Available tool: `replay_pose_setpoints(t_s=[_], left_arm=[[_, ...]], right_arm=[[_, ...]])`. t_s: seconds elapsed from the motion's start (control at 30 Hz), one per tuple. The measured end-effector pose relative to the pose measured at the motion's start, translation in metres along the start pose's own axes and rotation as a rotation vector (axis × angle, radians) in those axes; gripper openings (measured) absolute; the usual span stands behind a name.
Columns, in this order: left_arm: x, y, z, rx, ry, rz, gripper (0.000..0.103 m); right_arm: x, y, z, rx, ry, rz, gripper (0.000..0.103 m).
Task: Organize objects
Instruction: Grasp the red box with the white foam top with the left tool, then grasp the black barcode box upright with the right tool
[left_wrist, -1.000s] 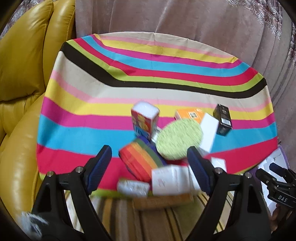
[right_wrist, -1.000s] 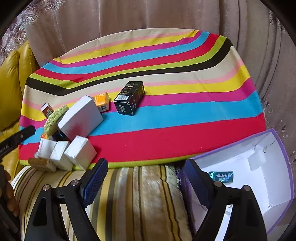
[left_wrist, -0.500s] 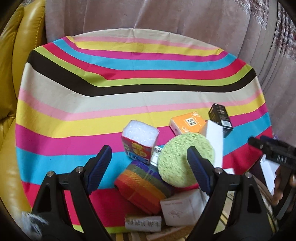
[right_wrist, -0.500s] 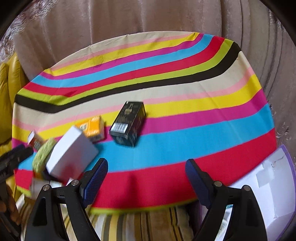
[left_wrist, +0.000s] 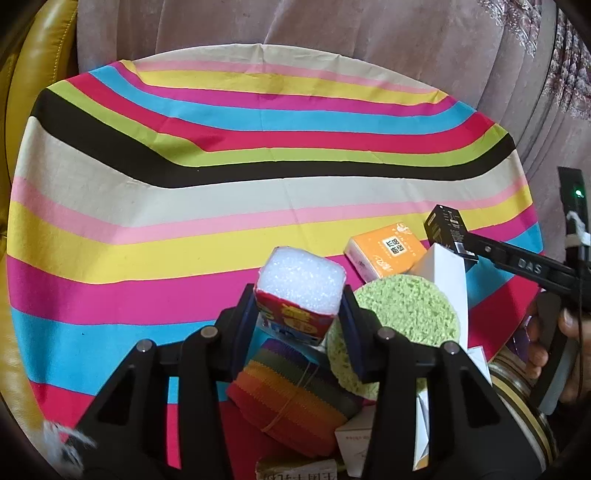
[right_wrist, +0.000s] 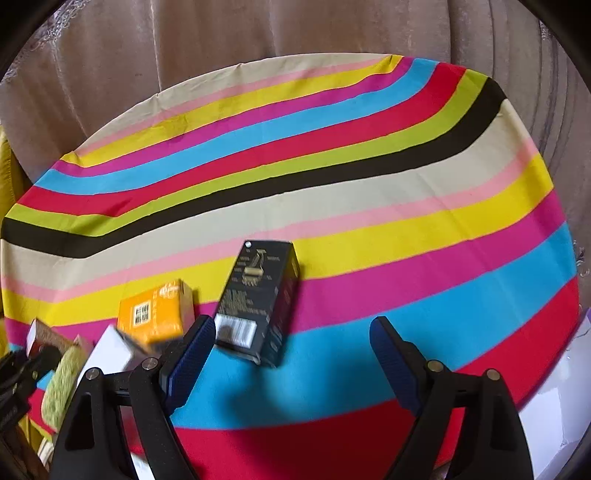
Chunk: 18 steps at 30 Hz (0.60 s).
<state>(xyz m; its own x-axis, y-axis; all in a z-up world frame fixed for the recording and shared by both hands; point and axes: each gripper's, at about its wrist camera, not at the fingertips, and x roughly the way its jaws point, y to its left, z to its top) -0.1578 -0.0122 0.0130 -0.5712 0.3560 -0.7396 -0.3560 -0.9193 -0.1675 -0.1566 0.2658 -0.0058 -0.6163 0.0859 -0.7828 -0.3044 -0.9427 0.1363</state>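
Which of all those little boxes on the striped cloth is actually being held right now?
The red box with the white foam top: the left gripper has just closed on its sides. The orange box and black box lie free on the cloth.

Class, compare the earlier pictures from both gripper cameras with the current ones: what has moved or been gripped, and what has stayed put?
The left gripper moved in over the pile and its jaws have just been closing; they now clamp the foam-topped red box. The right gripper moved in toward the black box, jaws open, nothing held. The orange box, green sponge and rainbow roll lie where they were.
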Motion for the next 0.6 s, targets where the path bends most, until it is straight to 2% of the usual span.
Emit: replay_pose_setpoints(t_s=[0.3, 0.37, 0.43, 0.57, 0.6], left_arm=[[-0.012, 0.006, -0.001, -0.045, -0.050, 0.004, 0.047], [-0.014, 0.006, -0.002, -0.051, -0.060, 0.005, 0.047], [-0.016, 0.005, -0.002, -0.056, -0.067, 0.004, 0.047], [-0.019, 0.003, -0.003, -0.060, -0.078, 0.008, 0.047], [-0.020, 0.002, -0.003, -0.061, -0.080, 0.009, 0.047]], right_arm=[[0.021, 0.018, 0.005, -0.049, 0.012, -0.068, 0.084], [0.022, 0.016, 0.006, -0.043, 0.014, -0.057, 0.078], [0.023, 0.018, 0.007, -0.062, 0.018, -0.087, 0.062], [0.035, 0.017, 0.003, -0.067, 0.061, -0.079, 0.057], [0.036, 0.017, 0.001, -0.073, 0.069, -0.078, 0.048]])
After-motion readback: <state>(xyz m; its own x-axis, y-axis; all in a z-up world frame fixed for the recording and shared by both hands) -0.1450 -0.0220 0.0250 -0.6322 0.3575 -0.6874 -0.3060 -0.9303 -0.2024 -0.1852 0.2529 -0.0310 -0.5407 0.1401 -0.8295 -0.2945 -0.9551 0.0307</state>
